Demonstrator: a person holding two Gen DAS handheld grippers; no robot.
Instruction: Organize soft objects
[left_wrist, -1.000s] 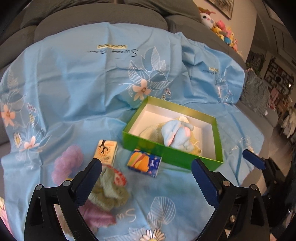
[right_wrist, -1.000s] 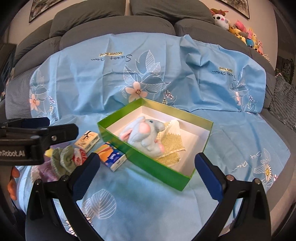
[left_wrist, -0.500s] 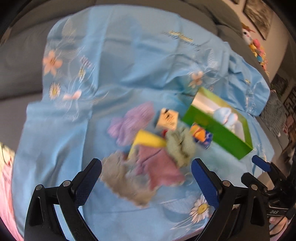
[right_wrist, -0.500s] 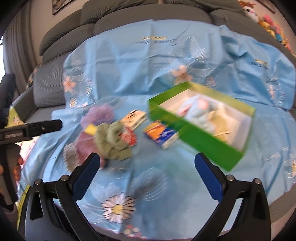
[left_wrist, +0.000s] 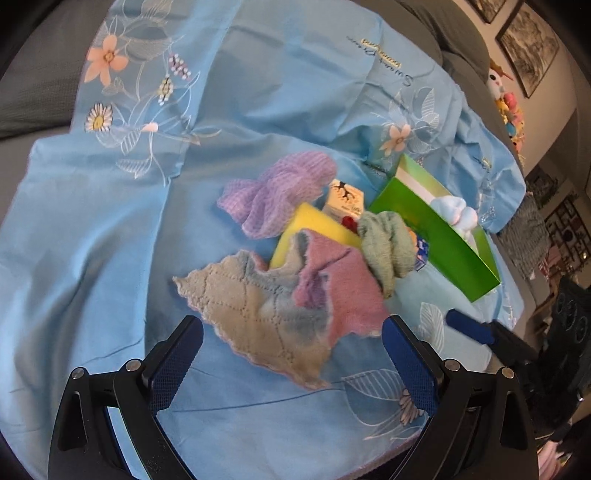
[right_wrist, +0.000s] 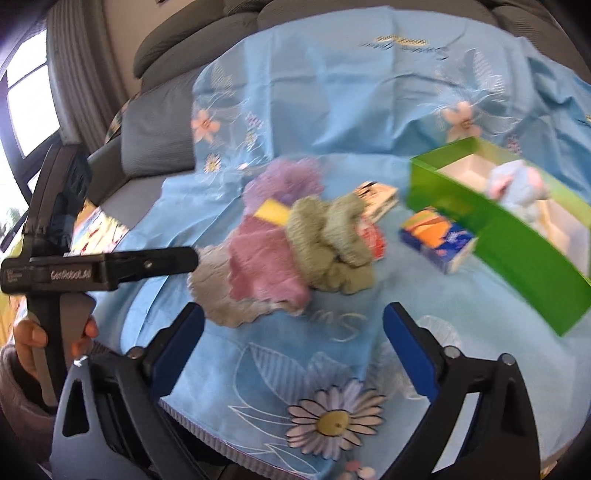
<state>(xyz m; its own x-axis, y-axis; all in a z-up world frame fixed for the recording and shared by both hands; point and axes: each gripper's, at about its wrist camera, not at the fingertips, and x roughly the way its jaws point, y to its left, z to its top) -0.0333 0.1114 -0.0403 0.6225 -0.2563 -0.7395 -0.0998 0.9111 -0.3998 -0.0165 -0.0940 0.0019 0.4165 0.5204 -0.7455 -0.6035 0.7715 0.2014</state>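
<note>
A heap of soft things lies on the blue floral sheet: a beige quilted cloth, a pink cloth, a yellow sponge, a purple waffle cloth and a green knitted piece. My left gripper hangs open just over the beige cloth's near corner. To the right stands a green box holding a pale blue plush. My right gripper is in front of the green knitted piece. Its jaws are closing with only sheet between them.
A cream packet and a blue-orange packet lie between heap and box. A hand holds the left gripper's handle at the left. Grey sofa cushions rise behind, with plush toys at the far right.
Both views have swung left from the green box to the cloth heap and dropped closer to it. The right fingers stand slightly nearer together.
</note>
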